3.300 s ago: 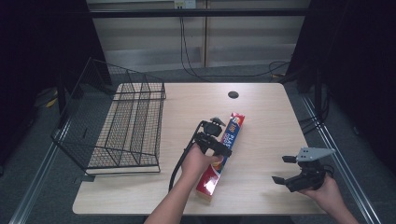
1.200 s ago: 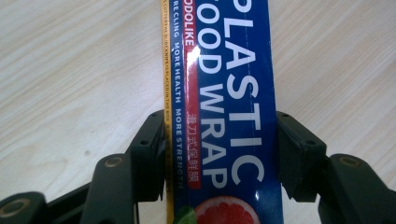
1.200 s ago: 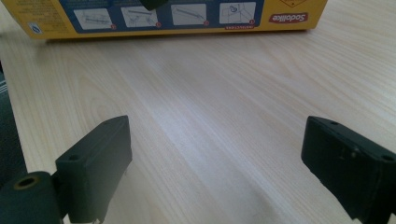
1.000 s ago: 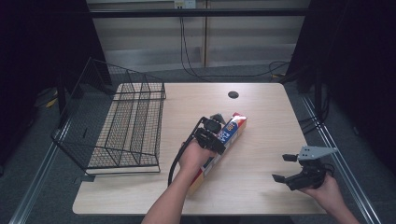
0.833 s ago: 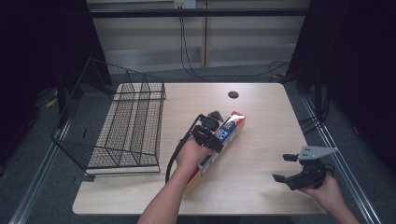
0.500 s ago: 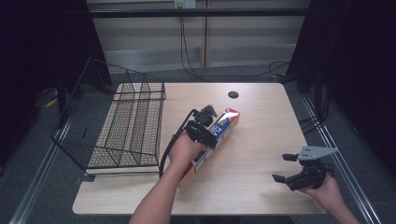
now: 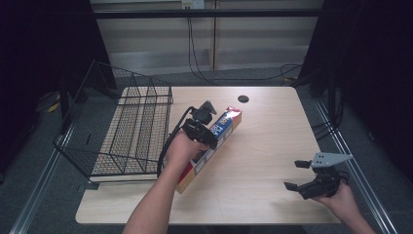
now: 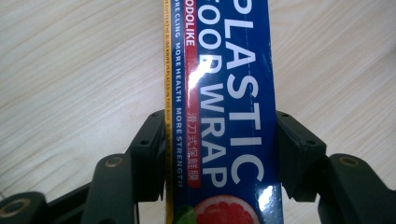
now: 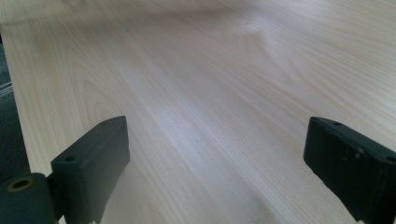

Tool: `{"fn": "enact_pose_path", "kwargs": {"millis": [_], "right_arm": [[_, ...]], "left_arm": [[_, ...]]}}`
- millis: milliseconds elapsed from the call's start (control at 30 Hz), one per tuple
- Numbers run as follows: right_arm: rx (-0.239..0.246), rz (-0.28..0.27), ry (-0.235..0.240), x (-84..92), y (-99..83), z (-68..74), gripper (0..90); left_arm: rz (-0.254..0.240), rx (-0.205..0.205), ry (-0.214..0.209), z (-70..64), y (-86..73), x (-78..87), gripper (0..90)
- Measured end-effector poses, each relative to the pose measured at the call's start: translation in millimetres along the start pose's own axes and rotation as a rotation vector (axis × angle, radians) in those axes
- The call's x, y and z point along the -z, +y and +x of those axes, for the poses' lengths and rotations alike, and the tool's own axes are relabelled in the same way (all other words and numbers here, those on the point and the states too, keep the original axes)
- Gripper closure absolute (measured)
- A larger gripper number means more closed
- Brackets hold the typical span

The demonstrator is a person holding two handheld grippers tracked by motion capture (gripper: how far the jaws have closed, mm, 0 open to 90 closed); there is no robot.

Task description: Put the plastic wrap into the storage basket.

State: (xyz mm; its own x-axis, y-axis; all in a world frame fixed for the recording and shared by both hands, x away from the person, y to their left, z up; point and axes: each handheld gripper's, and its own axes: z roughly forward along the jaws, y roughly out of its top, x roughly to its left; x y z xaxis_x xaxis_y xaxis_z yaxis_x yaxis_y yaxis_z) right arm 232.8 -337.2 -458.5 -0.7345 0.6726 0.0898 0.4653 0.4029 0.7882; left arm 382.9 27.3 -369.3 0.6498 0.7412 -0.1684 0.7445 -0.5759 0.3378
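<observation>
**Left gripper clamped on plastic wrap box; right gripper idle and spread**

Left gripper (image 7: 207, 130) sits over the middle of the wooden table (image 7: 272, 146), its two black jaws pressed against the long sides of a plastic wrap box (image 7: 214, 141); in the left gripper view the box (image 8: 224, 107) runs lengthwise between the jaws, blue face up, white lettering "PLASTIC WRAP" readable, a yellow edge strip on one side, part of a grapefruit picture at the bottom; contact on both sides visible there. In the high view the box lies on a diagonal, its far end toward the table's far edge, its near end toward the person's left forearm (image 7: 156, 200); whether the near end touches the table I cannot tell.

Right gripper (image 7: 297, 175) is held low near the table's right front corner, well apart from the box; jaws spread wide, nothing between them; the right gripper view shows bare wood grain between its jaws.

Wire basket (image 7: 122, 131) stands at the table's left side, just beside the left hand; a small dark round spot (image 7: 243, 99) lies near the far edge.
</observation>
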Motion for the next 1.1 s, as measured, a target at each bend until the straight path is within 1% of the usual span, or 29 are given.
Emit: {"fn": "enact_pose_path", "kwargs": {"millis": [33,100,167,200,267,300,333,400,533,567,600,633,767,800,933,1000,1033,1100], "right_arm": [[0.000,0.000,-0.001,-0.1,0.0,-0.1,7.0],[0.001,0.000,0.000,-0.2,0.0,-0.4,7.0],[0.002,0.000,-0.003,-0.1,0.1,-0.2,7.0],[0.000,0.000,-0.002,-0.1,0.0,-0.2,7.0],[0.000,-0.001,-0.003,0.0,0.1,-0.2,7.1],[0.000,-0.001,-0.003,0.0,0.1,-0.2,7.0],[0.002,0.000,-0.004,0.1,0.1,0.0,7.0],[0.002,0.000,-0.004,0.1,0.1,0.1,7.0],[-0.002,-0.003,-0.003,0.2,0.2,0.1,7.1],[-0.001,-0.002,-0.003,0.1,0.3,0.1,7.1],[-0.001,-0.003,-0.003,0.1,0.3,0.2,7.1],[-0.003,-0.002,-0.003,0.3,0.3,0.4,7.1],[0.001,-0.004,-0.005,0.1,0.3,0.0,7.1],[-0.002,-0.003,-0.004,0.2,0.4,0.2,7.1],[0.002,-0.007,-0.009,0.8,0.5,0.3,7.1],[0.001,-0.006,-0.011,0.9,0.4,0.2,7.1],[0.002,-0.005,-0.010,0.9,0.4,0.1,7.1],[0.003,-0.004,-0.011,0.6,0.3,0.1,7.1]], "left_arm": [[-0.008,0.004,0.002,0.9,-0.3,1.0,43.4],[-0.006,0.002,0.001,2.0,-0.1,2.8,43.5],[0.004,0.004,0.005,4.6,0.4,8.3,43.4],[-0.005,0.008,0.007,5.7,0.0,9.3,43.4],[-0.001,0.007,0.009,6.9,0.4,11.5,43.4],[-0.007,0.008,0.011,9.3,0.4,15.2,43.4],[-0.012,0.013,0.015,10.3,0.2,16.7,43.4],[-0.006,0.016,0.010,11.6,0.6,19.2,43.4],[-0.015,0.026,0.022,15.4,0.5,26.6,43.4],[-0.010,0.025,0.020,16.2,0.7,28.5,43.5],[-0.020,0.032,0.018,16.8,0.4,29.1,43.5],[-0.004,0.031,0.019,18.0,0.4,30.8,43.5],[-0.005,0.032,0.023,19.3,1.0,33.0,43.5],[-0.006,0.038,0.028,19.6,1.6,35.9,43.5],[-0.022,0.055,0.022,22.2,2.7,41.7,43.5],[-0.017,0.047,0.026,24.2,3.3,44.9,43.4],[-0.021,0.060,0.030,23.9,3.8,46.0,43.4],[-0.020,0.065,0.035,25.1,3.8,48.4,43.4]]}}
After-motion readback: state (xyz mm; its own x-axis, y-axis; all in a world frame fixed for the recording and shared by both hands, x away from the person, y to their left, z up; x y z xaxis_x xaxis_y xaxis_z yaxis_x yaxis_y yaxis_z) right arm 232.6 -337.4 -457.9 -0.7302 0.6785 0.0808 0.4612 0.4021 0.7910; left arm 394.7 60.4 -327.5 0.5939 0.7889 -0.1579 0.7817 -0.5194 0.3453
